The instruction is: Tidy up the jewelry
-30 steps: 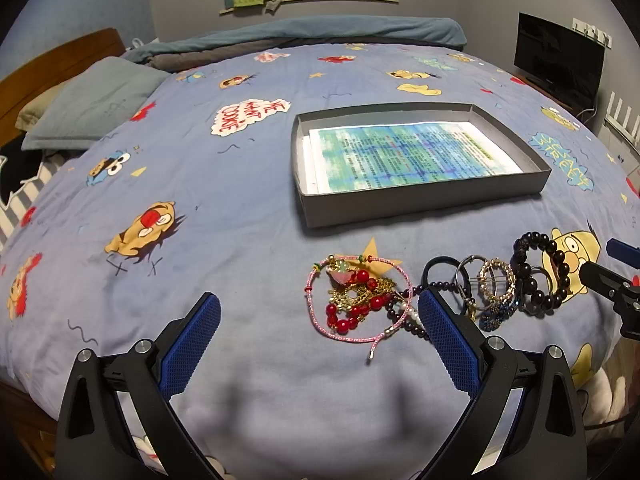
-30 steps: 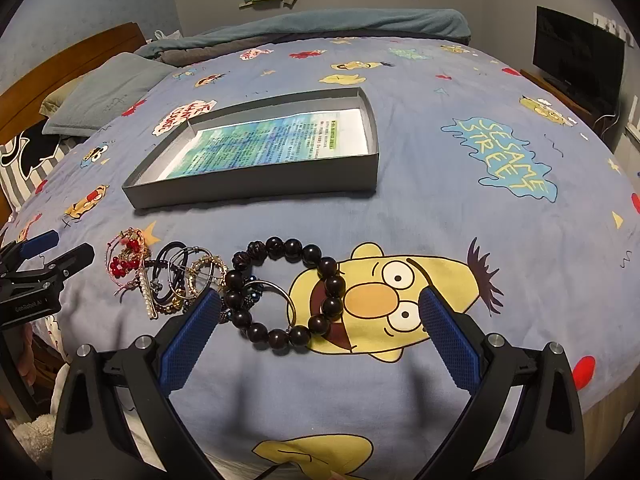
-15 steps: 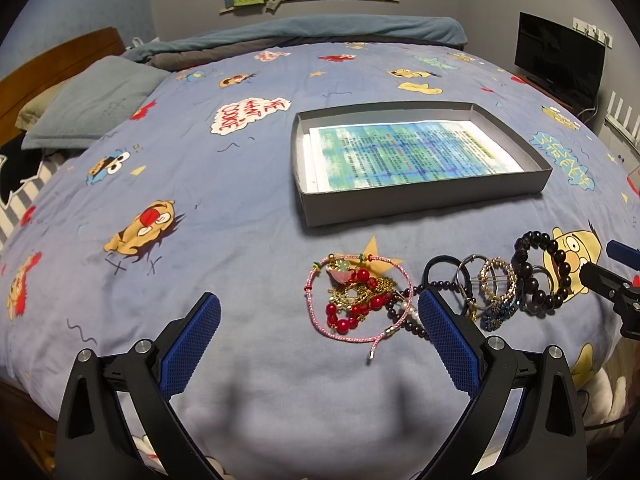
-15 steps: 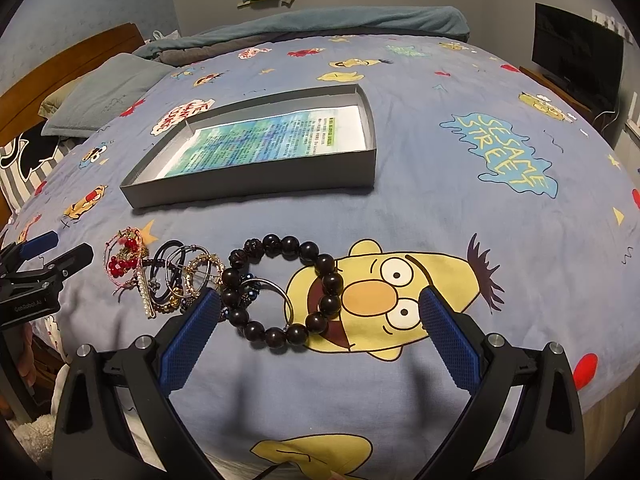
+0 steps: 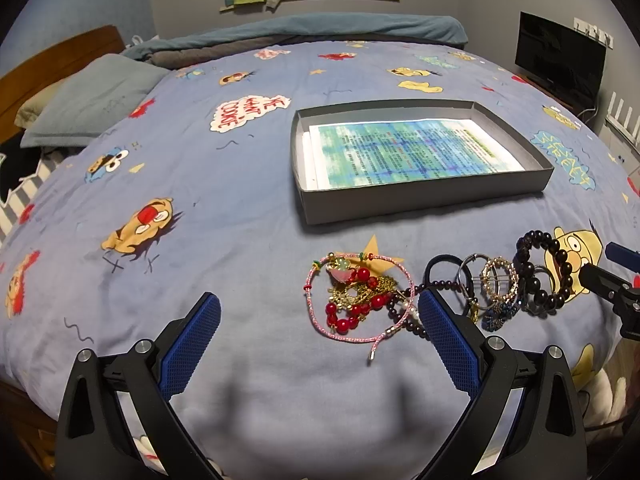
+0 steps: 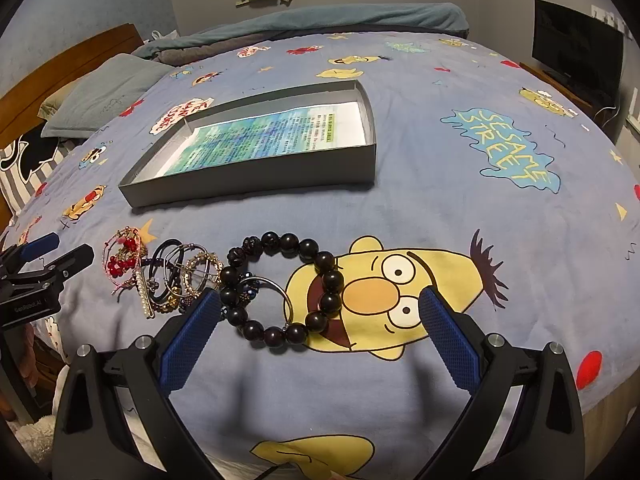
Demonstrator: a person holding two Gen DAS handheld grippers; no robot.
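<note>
On the blue cartoon-print bedspread (image 6: 440,184) a row of jewelry lies near the bed's front edge, in front of a shallow grey cardboard box lined with a printed sheet (image 6: 256,178), which looks like the place the pieces are meant to go. The right gripper (image 6: 320,316) hangs low with its jaws spread wide and holding nothing, and the large bracelet of dark round beads (image 6: 280,286) lies flat just ahead of it, set toward the left finger, whose blue pad covers the edge of the ring nearest that side. A thin silver bangle (image 6: 269,295) overlaps the bracelet's near-left part, so a pinch there may take both. The left gripper (image 5: 320,320) is likewise released and empty; the tangle of pink cord, red beads and gold chain (image 5: 356,300) sits between its fingers, nearer the right one. The cluster of dark and metal bangles (image 6: 180,276) lies between the two tools. The right gripper is the nearer to the beaded bracelet, which has no long axis to align with.
</note>
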